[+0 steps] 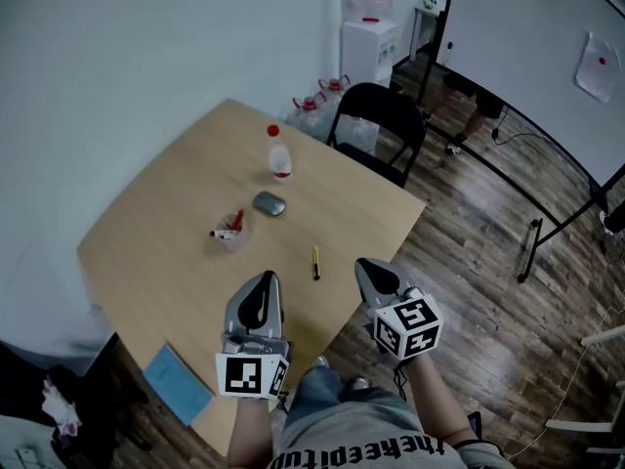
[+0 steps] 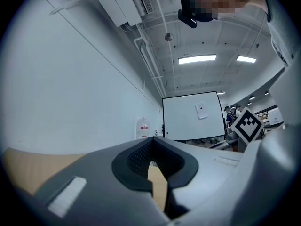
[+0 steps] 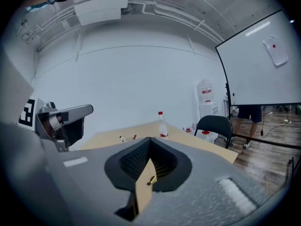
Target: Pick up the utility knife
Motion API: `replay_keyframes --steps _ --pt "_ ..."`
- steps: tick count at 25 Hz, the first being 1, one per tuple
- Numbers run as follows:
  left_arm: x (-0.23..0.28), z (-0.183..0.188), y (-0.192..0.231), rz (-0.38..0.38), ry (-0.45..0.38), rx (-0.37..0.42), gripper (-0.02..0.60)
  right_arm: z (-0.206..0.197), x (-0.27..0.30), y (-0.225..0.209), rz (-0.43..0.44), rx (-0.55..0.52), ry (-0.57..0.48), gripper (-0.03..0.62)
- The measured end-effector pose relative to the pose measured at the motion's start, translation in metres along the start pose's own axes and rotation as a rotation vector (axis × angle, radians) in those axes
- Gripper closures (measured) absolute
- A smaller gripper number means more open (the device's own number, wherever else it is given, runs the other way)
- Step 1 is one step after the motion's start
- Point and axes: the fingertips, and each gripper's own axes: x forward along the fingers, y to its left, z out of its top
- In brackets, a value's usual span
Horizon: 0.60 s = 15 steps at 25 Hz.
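"How are the grippers posed?"
"Side by side, pointing forward. The left gripper [image 1: 263, 279] and right gripper [image 1: 365, 265] are closed and empty. The slim yellow-and-black utility knife [image 1: 315, 262] lies between them on the pale wooden table [image 1: 166, 233]."
"Writing?"
"The clear plastic bottle's [image 1: 280, 154] red label is too small to read."

Table [image 1: 166, 213]: red-capped bottle [image 1: 280, 156], grey oval object [image 1: 270, 204], cup of pens [image 1: 231, 233], blue pad [image 1: 178, 383]; black chair [image 1: 383, 123] beside.

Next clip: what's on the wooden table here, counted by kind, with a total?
utility knife: 1
plastic bottle: 1
grey oval object: 1
clear cup with pens: 1
blue pad: 1
Total: 5
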Motion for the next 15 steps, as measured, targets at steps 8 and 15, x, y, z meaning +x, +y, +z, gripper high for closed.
replay_keyframes --steps 8,15 --pt "0.008 -0.022 0.016 -0.020 0.047 -0.034 0.561 -0.048 0.037 -0.005 -0.022 0.102 0.166 0.591" --pt "0.011 -0.032 0.035 -0.021 0.064 -0.060 0.561 -0.077 0.068 0.001 -0.027 0.176 0.270 0.589"
